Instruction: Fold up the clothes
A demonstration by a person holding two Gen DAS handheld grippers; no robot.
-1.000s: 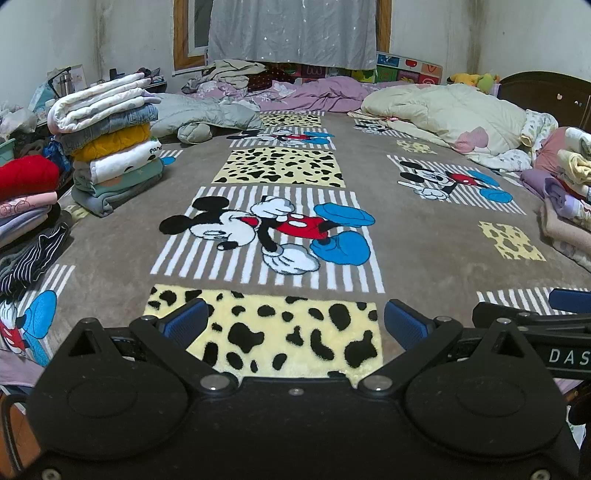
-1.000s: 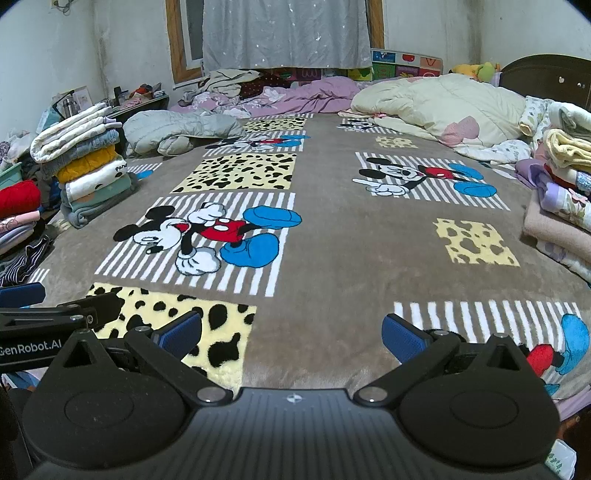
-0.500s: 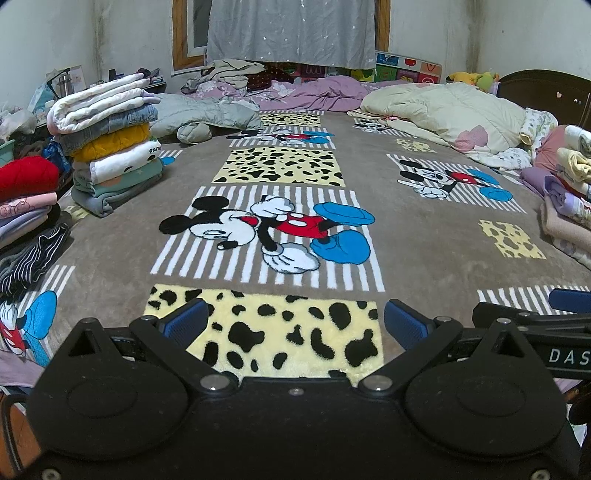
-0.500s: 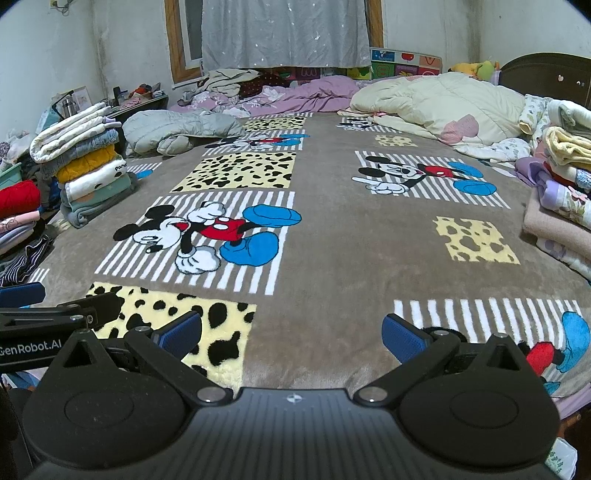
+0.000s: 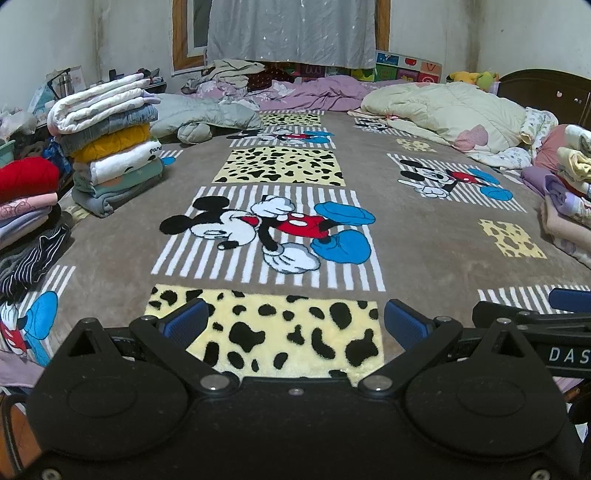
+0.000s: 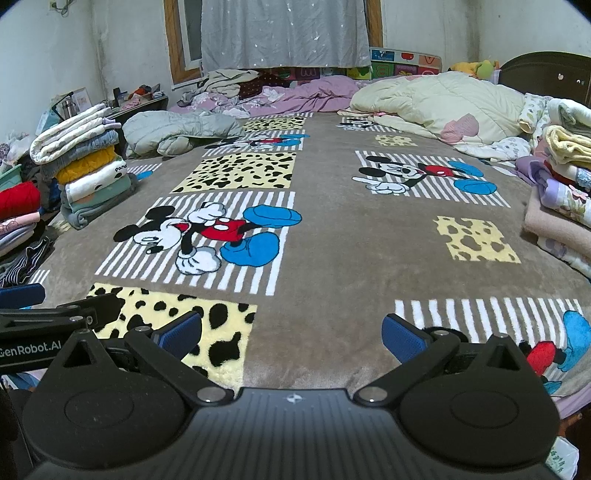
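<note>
Folded cotton stacks (image 5: 107, 144) line the bed's (image 5: 424, 236) left edge, loose clothes (image 6: 561, 184) wait along its right; my left hand-held gripper (image 5: 295, 325) and right hand-held gripper (image 6: 291, 334) gape wide, empty.

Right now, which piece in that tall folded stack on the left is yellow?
The knitted yellow sweater, third from the top of the folded stack, under the white blanket and blue-grey denim; the pieces below it are white, green and grey.

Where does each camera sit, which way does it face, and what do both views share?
Left wrist: behind the open left gripper, facing across the blanket toward the curtain; the right gripper's tip shows at right.
Right wrist: behind the open right gripper, facing likewise; the left gripper's tip shows at left.
Shared: folded stack.
</note>
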